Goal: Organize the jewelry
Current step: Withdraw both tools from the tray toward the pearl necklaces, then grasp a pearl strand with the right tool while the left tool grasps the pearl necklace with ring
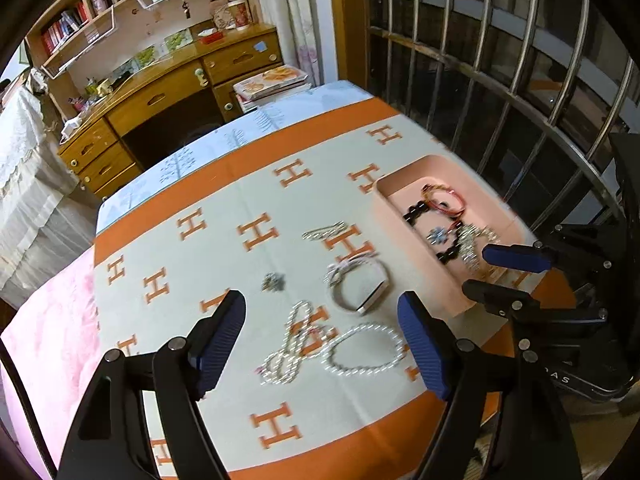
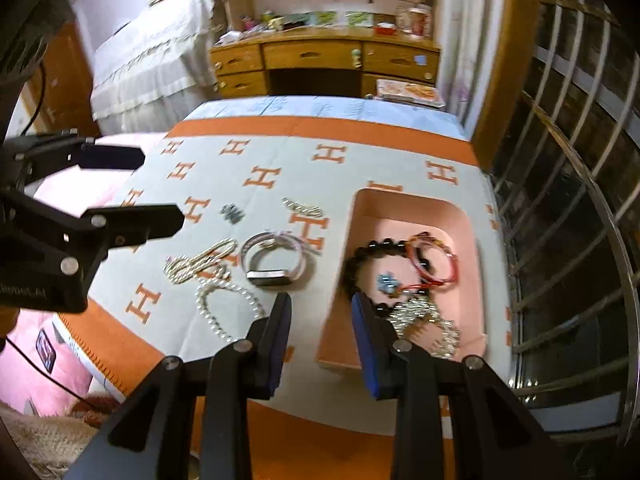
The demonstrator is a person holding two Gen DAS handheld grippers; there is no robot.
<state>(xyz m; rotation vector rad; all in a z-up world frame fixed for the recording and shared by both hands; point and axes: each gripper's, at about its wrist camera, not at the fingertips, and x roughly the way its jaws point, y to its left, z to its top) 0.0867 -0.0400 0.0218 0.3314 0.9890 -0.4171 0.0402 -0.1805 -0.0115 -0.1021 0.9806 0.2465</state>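
Jewelry is lying partly on a white cloth [image 1: 224, 216] printed with orange H shapes and partly inside a pink tray [image 1: 404, 216] at right of centre in the left wrist view. In the tray a black bead bracelet [image 2: 360, 256], a red cord bracelet [image 2: 434, 260], a small blue flower piece [image 2: 386, 282] and a heap of silver chain [image 2: 434, 326] are sitting together, touching one another. On the cloth, left of the tray, a watch with a pale strap [image 1: 360, 286] is lying just above a pearl bracelet [image 1: 362, 350], and a knotted silver chain [image 1: 296, 340] is touching that bracelet's left side. A small dark brooch [image 1: 274, 282] and a silver clip [image 1: 324, 231] are resting farther up the cloth, apart from the rest.

The left gripper [image 1: 320, 340] is hanging spread wide above the pearl bracelet and chain, gripping nothing. The right gripper [image 2: 320, 336] is hovering over the tray's near left edge with its jaws partly apart and nothing between them.
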